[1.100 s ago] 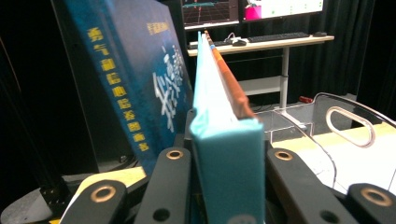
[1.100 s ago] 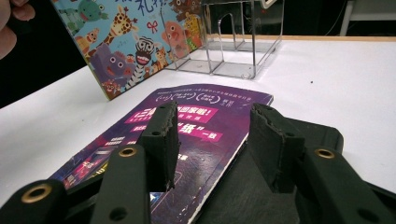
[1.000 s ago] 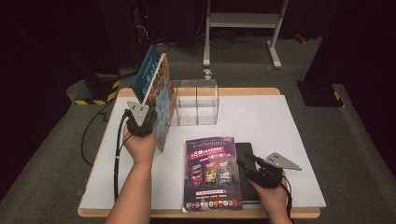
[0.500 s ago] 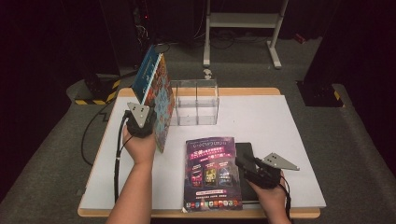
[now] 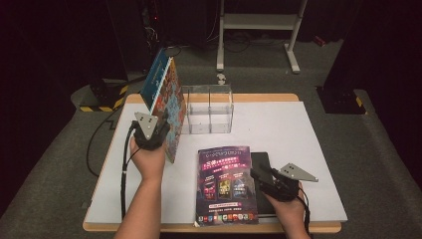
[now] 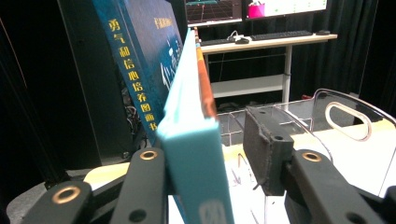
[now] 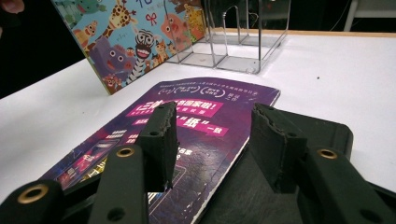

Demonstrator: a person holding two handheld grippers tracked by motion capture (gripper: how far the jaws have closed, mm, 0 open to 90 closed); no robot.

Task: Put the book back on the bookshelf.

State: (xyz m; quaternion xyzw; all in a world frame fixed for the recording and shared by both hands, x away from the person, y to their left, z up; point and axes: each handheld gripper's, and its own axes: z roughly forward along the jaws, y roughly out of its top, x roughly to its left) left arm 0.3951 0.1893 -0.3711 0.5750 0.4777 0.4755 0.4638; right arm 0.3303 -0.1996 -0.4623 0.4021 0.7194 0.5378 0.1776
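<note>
We look down on a white counter (image 5: 298, 129) with a pale wooden edge, standing on grey carpet in a dark room. Near its back edge sits a clear acrylic book rack (image 5: 208, 108) with upright dividers. Just left of the rack, two picture books stand on edge and lean together: a children's book with cartoon animals (image 5: 171, 112) on its cover, and behind it a blue book with gold Chinese lettering (image 5: 153, 79) on its spine.

Our left gripper (image 5: 157, 130) is at the lower front edge of the animal book. In the left gripper view its jaws have just been opening; the book's light blue edge (image 6: 196, 154) lies against one pad while the other pad (image 6: 261, 149) stands clear of it, so the jaws are apart.

Flat on the near part of the counter lies a purple magazine (image 5: 226, 181), and touching its right side a black notebook (image 5: 261, 167). Our right gripper (image 5: 263, 177) rests low over the seam where the two meet; in the right gripper view its jaws stand apart, one pad (image 7: 161, 135) over the magazine (image 7: 196, 112), the other over the notebook (image 7: 317, 128), clamped on nothing
</note>
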